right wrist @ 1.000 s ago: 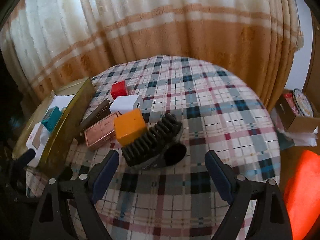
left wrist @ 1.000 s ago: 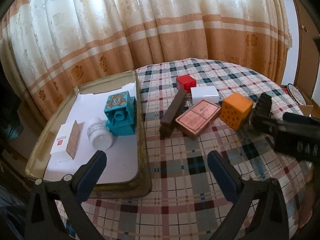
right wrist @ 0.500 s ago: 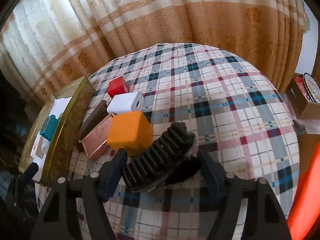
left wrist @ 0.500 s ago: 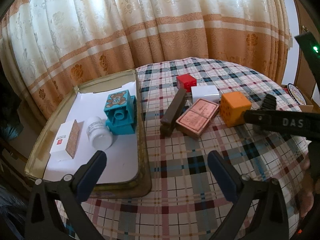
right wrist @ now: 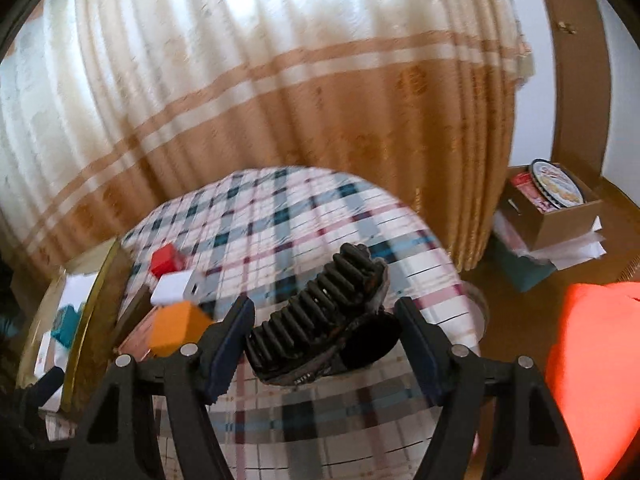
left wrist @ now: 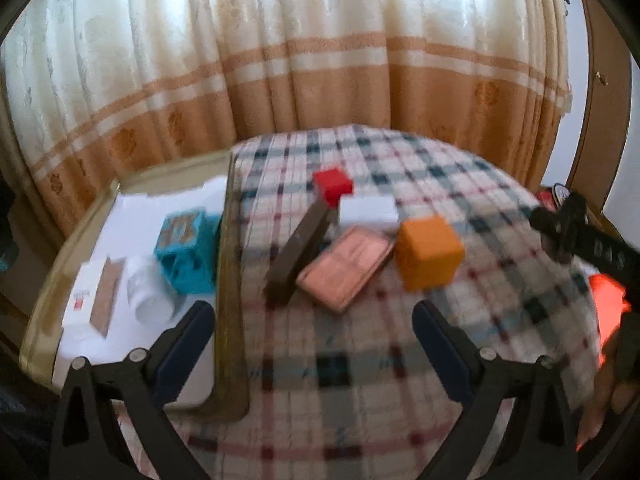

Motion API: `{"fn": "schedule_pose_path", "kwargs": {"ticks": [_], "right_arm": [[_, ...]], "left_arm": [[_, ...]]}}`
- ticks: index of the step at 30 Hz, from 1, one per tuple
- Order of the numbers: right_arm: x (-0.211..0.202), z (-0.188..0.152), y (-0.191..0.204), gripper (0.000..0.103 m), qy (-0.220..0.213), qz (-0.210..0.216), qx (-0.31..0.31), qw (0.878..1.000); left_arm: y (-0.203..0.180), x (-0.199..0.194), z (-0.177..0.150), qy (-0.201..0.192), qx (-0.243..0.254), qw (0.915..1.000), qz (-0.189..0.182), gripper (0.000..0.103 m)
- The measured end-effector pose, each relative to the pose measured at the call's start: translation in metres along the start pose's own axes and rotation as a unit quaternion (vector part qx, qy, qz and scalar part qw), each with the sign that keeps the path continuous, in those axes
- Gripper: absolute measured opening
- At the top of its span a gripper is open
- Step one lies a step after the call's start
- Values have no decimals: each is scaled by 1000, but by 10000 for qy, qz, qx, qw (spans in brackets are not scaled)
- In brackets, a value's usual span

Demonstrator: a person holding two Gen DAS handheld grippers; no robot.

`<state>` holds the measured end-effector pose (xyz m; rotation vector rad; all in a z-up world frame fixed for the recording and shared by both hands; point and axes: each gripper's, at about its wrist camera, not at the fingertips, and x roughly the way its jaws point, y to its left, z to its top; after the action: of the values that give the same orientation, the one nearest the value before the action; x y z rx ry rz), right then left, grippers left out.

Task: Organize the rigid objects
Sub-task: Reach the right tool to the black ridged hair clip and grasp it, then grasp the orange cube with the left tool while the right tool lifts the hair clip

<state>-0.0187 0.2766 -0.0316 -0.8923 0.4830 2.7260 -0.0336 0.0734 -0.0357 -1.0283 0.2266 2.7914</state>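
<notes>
My right gripper (right wrist: 324, 316) is shut on a black ribbed brush (right wrist: 332, 292), which is held tilted just above the plaid table (right wrist: 280, 216). An orange cube (left wrist: 428, 252), pink flat box (left wrist: 346, 266), brown bar (left wrist: 298, 254), white box (left wrist: 368, 210) and red cube (left wrist: 333, 186) lie clustered mid-table. My left gripper (left wrist: 312, 316) is open and holds nothing, hovering over the tablecloth beside the tray's right rim. A gold metal tray (left wrist: 228, 280) on the left holds a teal block (left wrist: 184, 248), a white bottle (left wrist: 148, 286) and a white carton (left wrist: 96, 292).
Striped curtains hang close behind the round table. A cardboard box with a round tin (right wrist: 560, 216) sits on the floor at the right. A bright orange-red shape (right wrist: 600, 360) fills the lower right. Bare tablecloth lies in front of the cluster.
The right gripper's jaws closed onto the black brush and raised it off the cloth, rolling as it rose. The left gripper drifted right, nearer the cluster.
</notes>
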Motion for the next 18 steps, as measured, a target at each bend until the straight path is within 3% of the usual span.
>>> {"fn": "schedule_pose_path", "kwargs": {"ticks": [3, 7, 9, 18], "right_arm": [[-3, 1, -7, 74, -83, -21, 153, 9998], [-1, -2, -12, 74, -37, 3, 229, 9997], [-3, -5, -15, 74, -83, -31, 226, 9997], [-2, -7, -20, 75, -55, -113, 301, 9995]], "left_arm": [[-15, 3, 12, 40, 44, 9995, -313, 94], [-40, 7, 20, -64, 292, 9991, -308, 92], [-50, 14, 25, -25, 363, 9987, -359, 84], [-76, 63, 37, 808, 183, 9943, -667, 56]]}}
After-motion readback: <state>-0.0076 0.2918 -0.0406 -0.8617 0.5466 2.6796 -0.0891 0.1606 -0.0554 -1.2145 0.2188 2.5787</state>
